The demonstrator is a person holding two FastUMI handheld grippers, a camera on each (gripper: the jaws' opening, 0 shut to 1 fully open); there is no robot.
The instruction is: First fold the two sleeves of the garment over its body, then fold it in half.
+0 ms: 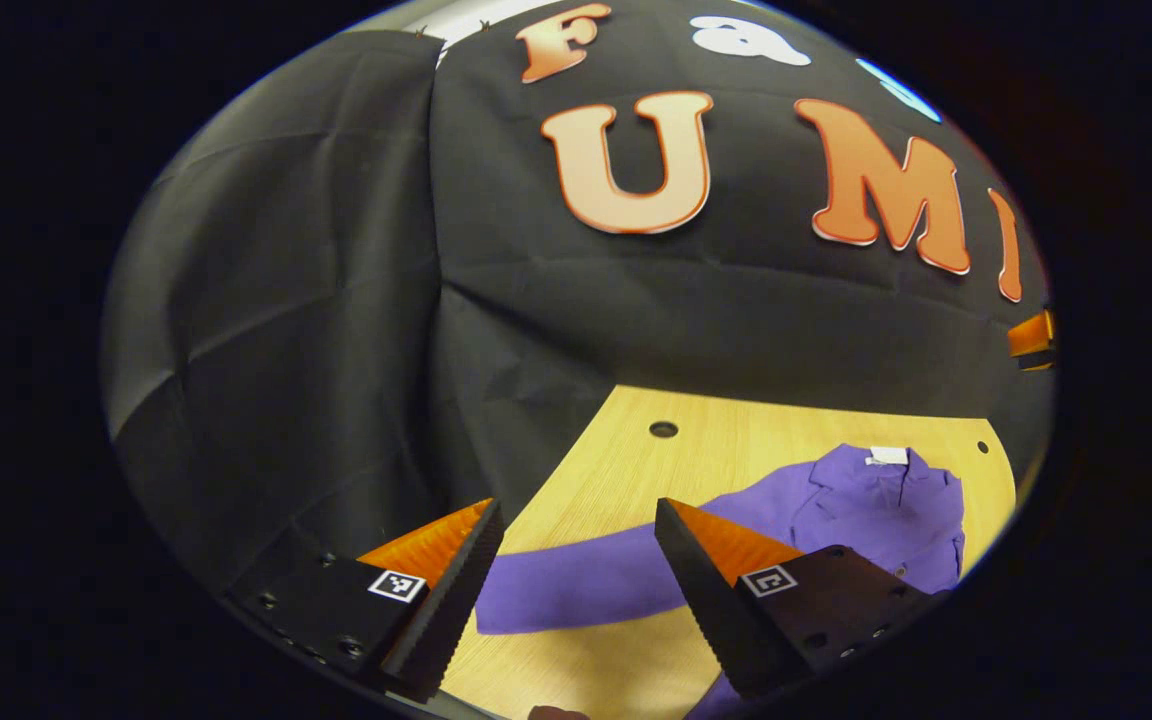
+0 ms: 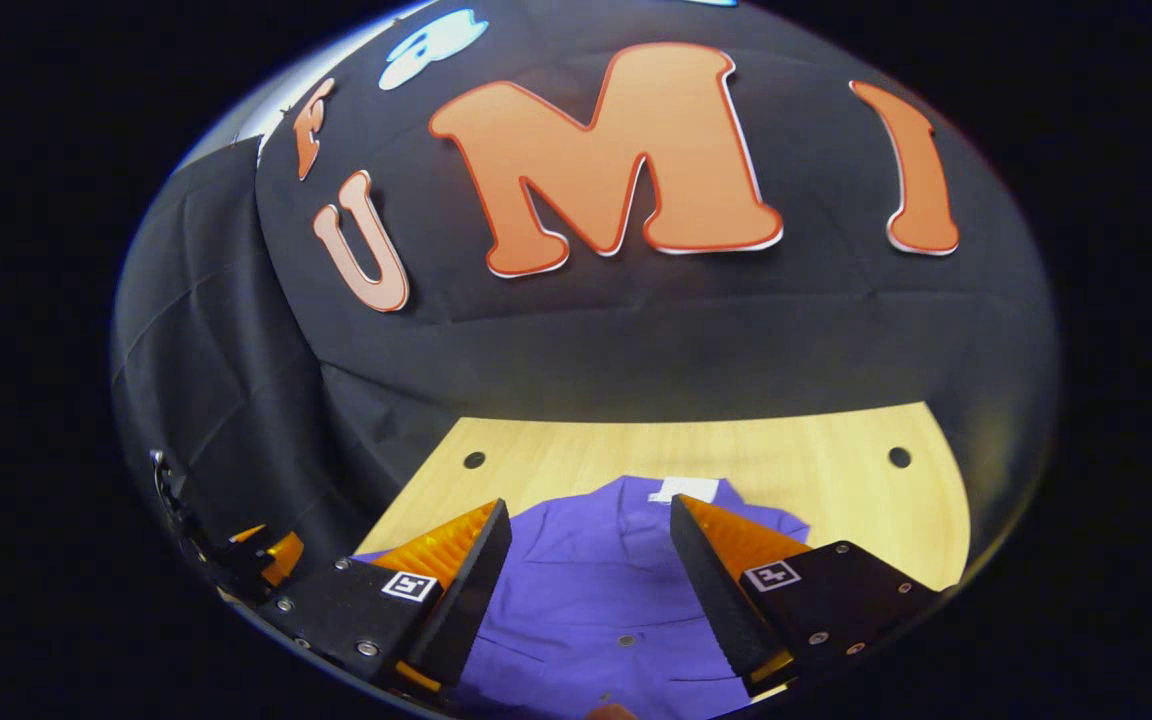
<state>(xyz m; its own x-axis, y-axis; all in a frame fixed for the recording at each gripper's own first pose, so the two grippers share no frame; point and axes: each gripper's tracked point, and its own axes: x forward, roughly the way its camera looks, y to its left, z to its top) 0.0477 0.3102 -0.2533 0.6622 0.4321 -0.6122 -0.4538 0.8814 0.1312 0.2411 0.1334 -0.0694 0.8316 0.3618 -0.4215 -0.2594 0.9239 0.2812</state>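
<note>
Open left claw [image 1: 576, 520] hovers above purple shirt's [image 1: 866, 510] outstretched sleeve [image 1: 586, 585].

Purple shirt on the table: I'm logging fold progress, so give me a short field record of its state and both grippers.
garment: purple shirt, lying flat on the wooden table, collar toward the booth wall
sleeve: one sleeve stretched out sideways, not yet folded
left gripper: open, above the sleeve
right gripper: open, above the shirt body
fold progress: none visible

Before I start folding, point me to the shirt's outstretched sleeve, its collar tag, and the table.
sleeve [image 1: 586, 580], left gripper view, on the middle of its length, flat on the table.
collar tag [image 2: 684, 489], right gripper view, on the white patch inside the neck.
table [image 2: 836, 470], right gripper view, on bare wood right of the shirt.
</note>
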